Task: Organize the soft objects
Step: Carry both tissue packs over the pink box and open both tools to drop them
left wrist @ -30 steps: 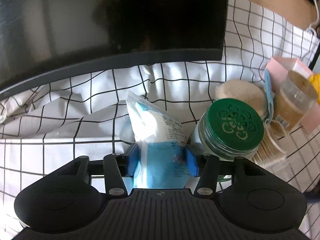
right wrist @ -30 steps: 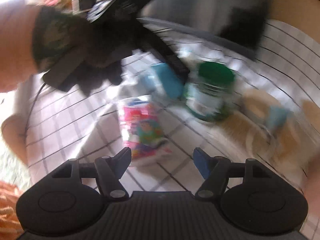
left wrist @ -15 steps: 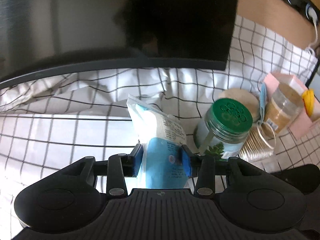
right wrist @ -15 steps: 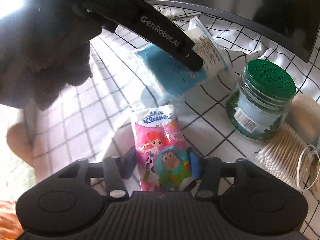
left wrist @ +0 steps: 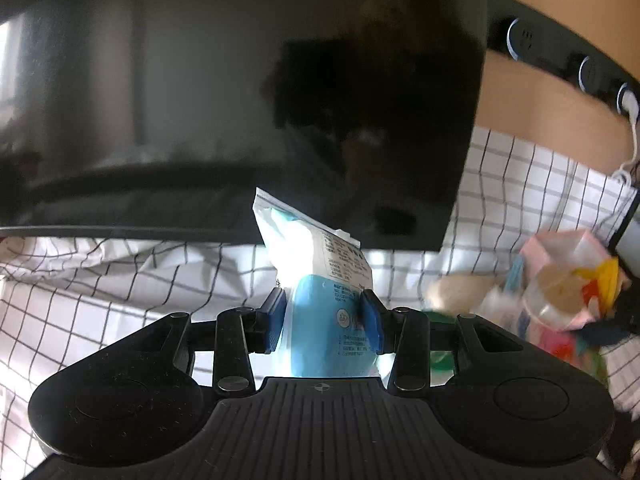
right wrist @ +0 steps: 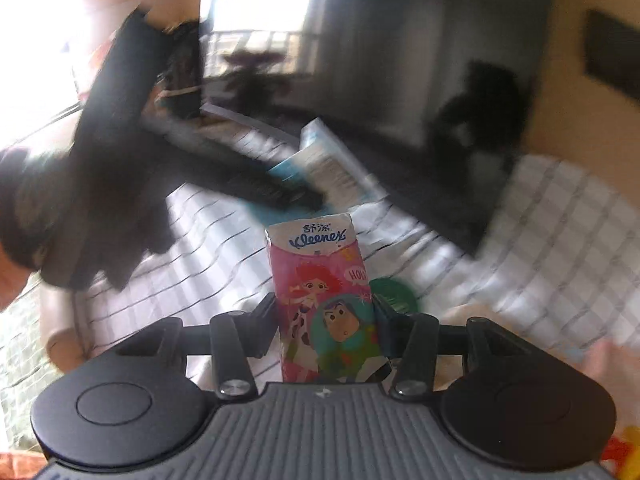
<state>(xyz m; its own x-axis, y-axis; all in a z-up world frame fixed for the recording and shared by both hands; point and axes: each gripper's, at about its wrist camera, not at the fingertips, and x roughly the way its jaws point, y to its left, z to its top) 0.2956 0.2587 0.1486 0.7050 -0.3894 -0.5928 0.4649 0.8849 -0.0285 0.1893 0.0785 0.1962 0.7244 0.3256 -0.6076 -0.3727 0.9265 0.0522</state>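
Note:
My left gripper (left wrist: 323, 322) is shut on a blue and white soft pack (left wrist: 320, 280) and holds it up above the checked cloth (left wrist: 120, 280), in front of the dark monitor (left wrist: 240, 100). My right gripper (right wrist: 325, 324) is shut on a pink Kleenex tissue pack (right wrist: 324, 296) with cartoon figures and holds it lifted off the cloth. In the right wrist view the left gripper (right wrist: 260, 188) and its blue pack (right wrist: 320, 160) show blurred ahead, with the gloved hand (right wrist: 92, 200) at the left.
A green-lidded jar (right wrist: 394, 292) shows just behind the pink pack. At the right of the left wrist view, blurred, are a pink box (left wrist: 568, 276), a clear jar (left wrist: 556, 296) and a round beige pad (left wrist: 456, 292). A socket strip (left wrist: 580, 68) runs along the wall.
Both grippers have risen with their packs. The right gripper closed on the pink Kleenex pack and lifted it off the cloth. The jar and cotton swabs dropped low in both views.

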